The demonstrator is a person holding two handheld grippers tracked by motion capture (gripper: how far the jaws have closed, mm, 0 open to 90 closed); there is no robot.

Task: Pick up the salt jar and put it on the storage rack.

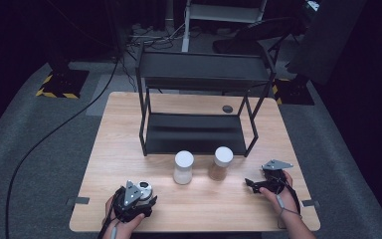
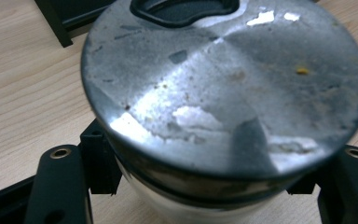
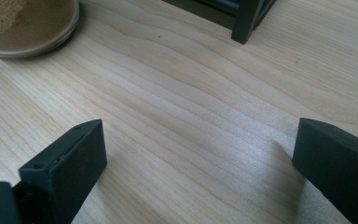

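1. My left gripper is clamped on a round jar with a scuffed, shiny metal lid, at the table's near left edge.
2. Two white-capped jars, one pale and one brown, stand before the black rack.
3. My right gripper rests wide apart, empty, over smooth woodgrain.

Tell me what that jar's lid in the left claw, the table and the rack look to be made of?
Jar lid: probably metal, a dull silver sheen with bright glare patches and scuffs. Table: pale wood or wood-look laminate, showing straight grain lines, matte. Rack: likely black-painted metal, thin square posts, matte shelves.
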